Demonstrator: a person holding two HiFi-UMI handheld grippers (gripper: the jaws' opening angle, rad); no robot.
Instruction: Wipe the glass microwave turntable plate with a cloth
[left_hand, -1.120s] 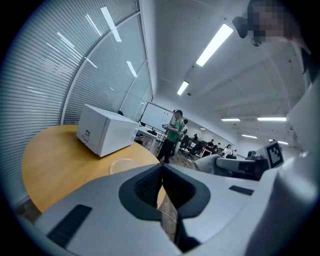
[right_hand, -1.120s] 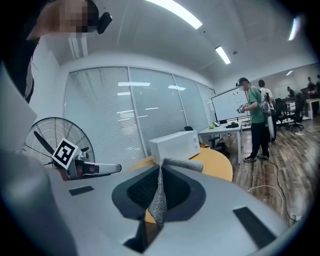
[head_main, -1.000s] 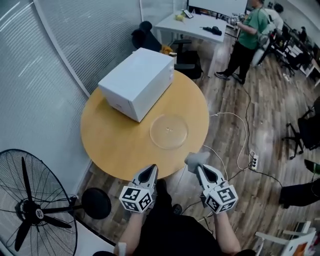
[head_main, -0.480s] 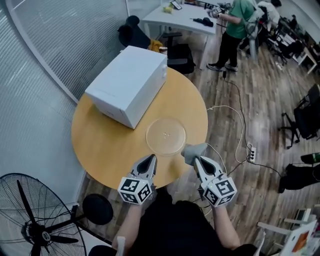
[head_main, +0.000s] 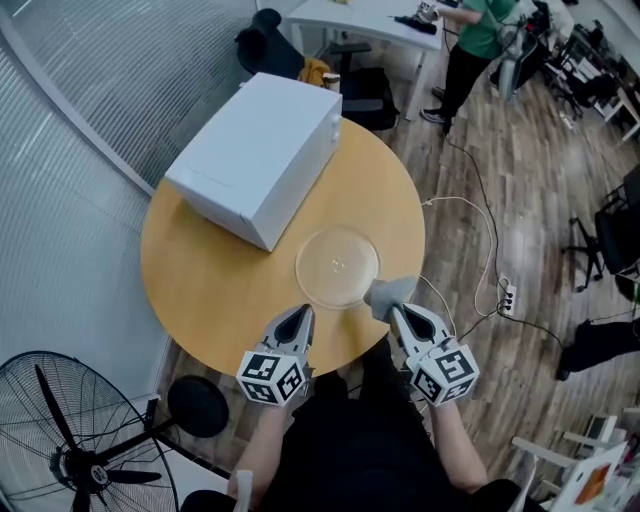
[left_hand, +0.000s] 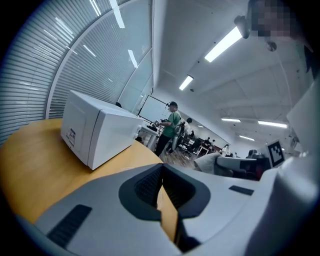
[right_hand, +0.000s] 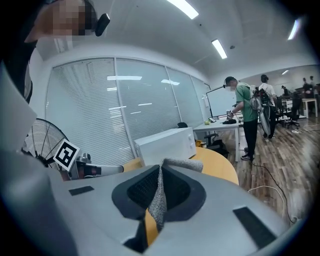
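**A:** Start nearest you. How do the jaws stand?

**B:** My left gripper is pressed together on nothing. Its own view shows the pads meeting with only tabletop behind them. My right gripper is clamped on the grey cloth, with one fold pinched between the pads and the rest bunched ahead of the tips.

**A:** And the plate?

**B:** The glass turntable plate lies flat on the round wooden table, just beyond both grippers. The cloth is at its near right rim. I can't tell whether cloth and glass touch.

**A:** What worries you?

**B:** The plate sits loose, not far from the table's near edge. I judge that wiping with one gripper alone could make the glass slide or spin, either towards that edge or back into the white microwave behind it. Closed as it is, the left gripper could only press down on the rim, and glass is slick. The pinch on the cloth is also narrow, so drag could pull it free.

**A:** What does each view give you?

**B:** Only the head view gives the layout of plate, table edge and microwave, because the clear plate hardly shows in either gripper view. Only the gripper views show the pads, and the right one shows the cloth's weave in the grip. They also look level across the room, to a person in green at a far desk.
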